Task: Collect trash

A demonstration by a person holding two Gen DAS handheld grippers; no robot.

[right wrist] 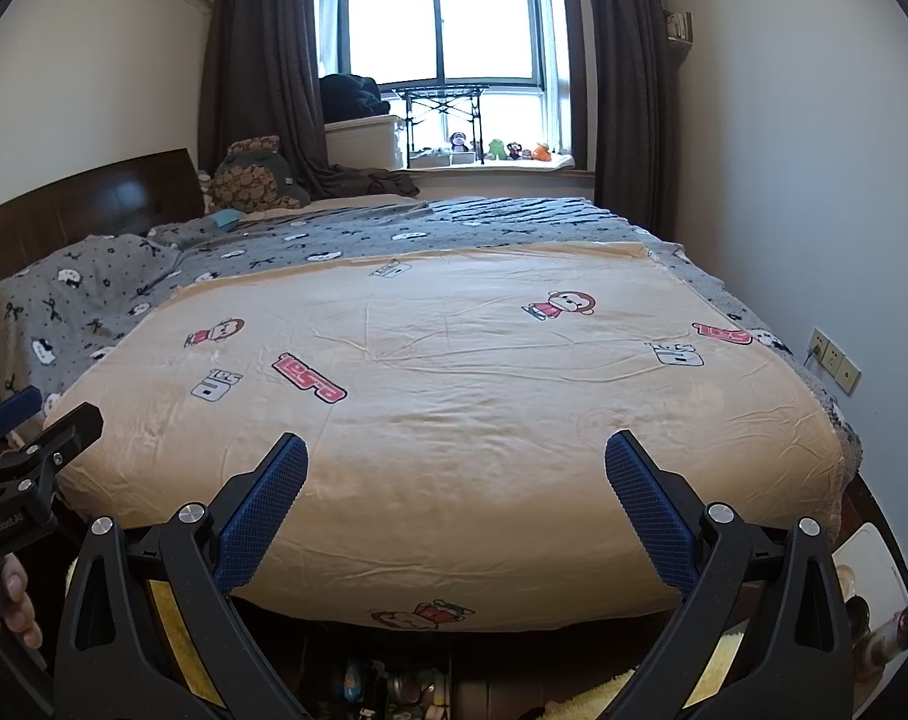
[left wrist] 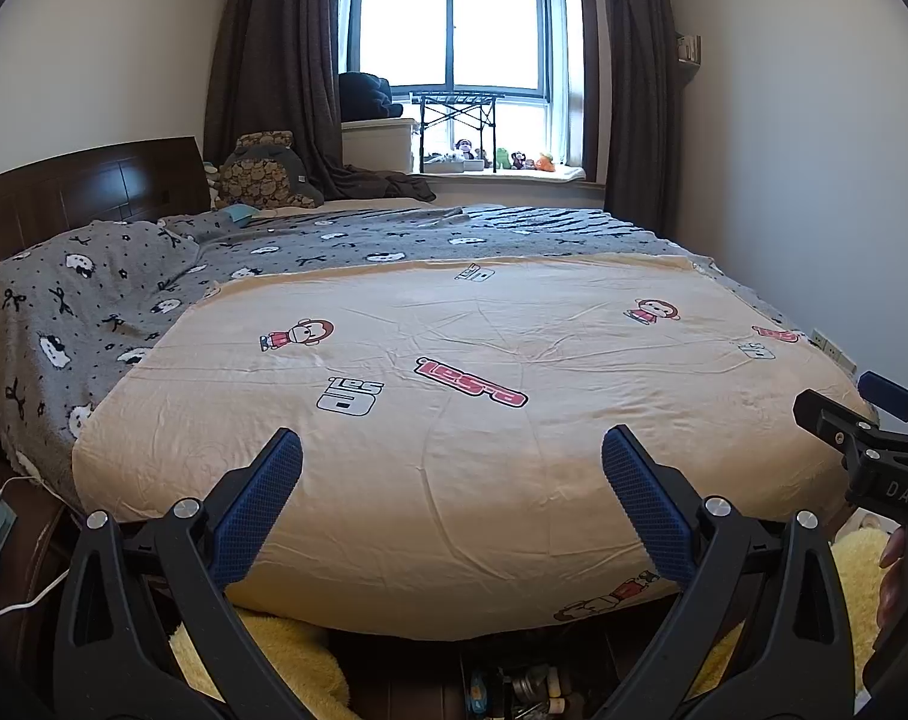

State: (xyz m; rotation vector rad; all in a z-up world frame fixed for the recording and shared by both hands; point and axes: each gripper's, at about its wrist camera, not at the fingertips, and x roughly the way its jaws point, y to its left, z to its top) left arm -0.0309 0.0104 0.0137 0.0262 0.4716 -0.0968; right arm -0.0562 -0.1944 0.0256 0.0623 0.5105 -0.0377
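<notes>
My left gripper (left wrist: 452, 450) is open and empty, held above the foot of a bed (left wrist: 454, 420) with a beige cartoon-monkey sheet. My right gripper (right wrist: 457, 453) is also open and empty, beside it to the right over the same bed (right wrist: 454, 408). Each gripper shows at the edge of the other's view: the right one (left wrist: 862, 438) and the left one (right wrist: 27, 450). Small bottles and jars (left wrist: 514, 690) lie on the floor under the foot of the bed, also in the right wrist view (right wrist: 393, 687). No loose trash shows on the sheet.
A grey patterned blanket (left wrist: 123, 300) covers the head end by a dark wooden headboard (left wrist: 93, 186). A window sill with plush toys (left wrist: 502, 159), a folding rack (left wrist: 457, 114) and dark curtains (left wrist: 273, 60) stand behind. A yellow fluffy rug (left wrist: 273, 648) lies on the floor. Wall sockets (right wrist: 835, 360) are at right.
</notes>
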